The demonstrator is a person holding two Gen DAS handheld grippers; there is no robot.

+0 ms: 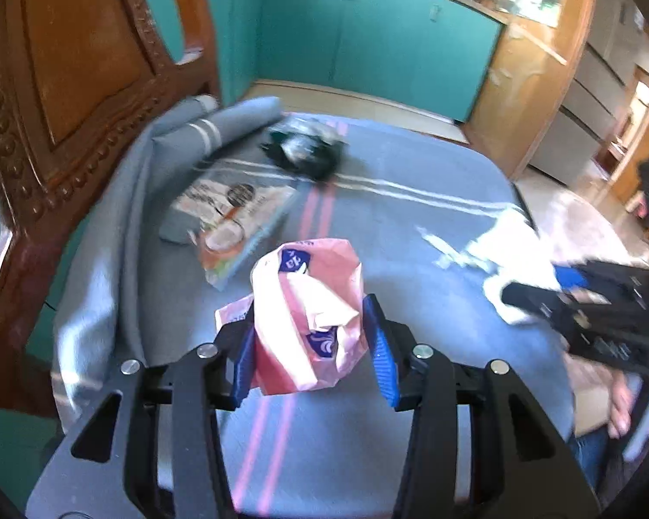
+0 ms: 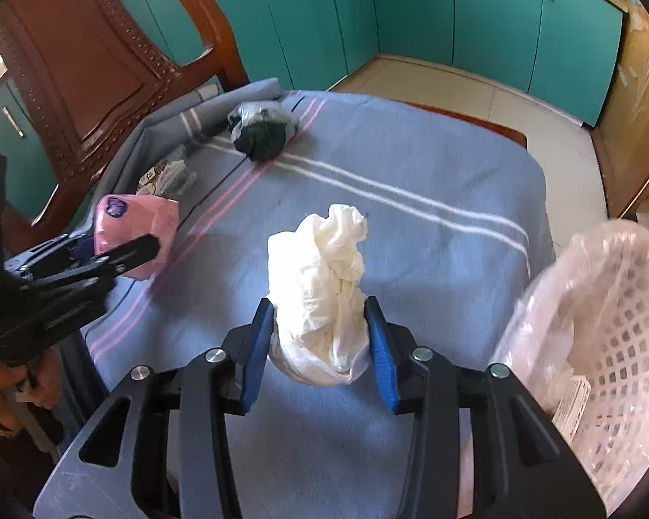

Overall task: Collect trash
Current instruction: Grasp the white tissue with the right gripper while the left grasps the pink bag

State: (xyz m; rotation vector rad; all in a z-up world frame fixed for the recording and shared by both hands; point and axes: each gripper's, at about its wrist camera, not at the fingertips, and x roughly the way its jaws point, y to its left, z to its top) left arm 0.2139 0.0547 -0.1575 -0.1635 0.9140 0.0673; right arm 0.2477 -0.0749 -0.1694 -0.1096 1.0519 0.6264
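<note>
My left gripper (image 1: 311,337) is shut on a crumpled pink wrapper (image 1: 311,302) and holds it above the blue blanket (image 1: 411,225). The wrapper also shows in the right wrist view (image 2: 138,220), at the left. My right gripper (image 2: 320,337) is shut on a crumpled white tissue wad (image 2: 324,285), lifted over the blanket (image 2: 411,181). The white wad also shows in the left wrist view (image 1: 515,259), at the right. A dark crumpled plastic bag (image 2: 261,129) lies at the blanket's far side. A flat printed packet (image 1: 238,220) lies left of centre.
A white lattice basket lined with clear plastic (image 2: 605,337) stands at the right edge of the blanket. A carved wooden chair back (image 2: 86,56) rises at the far left. Teal cabinets (image 2: 454,13) line the far wall across a tiled floor.
</note>
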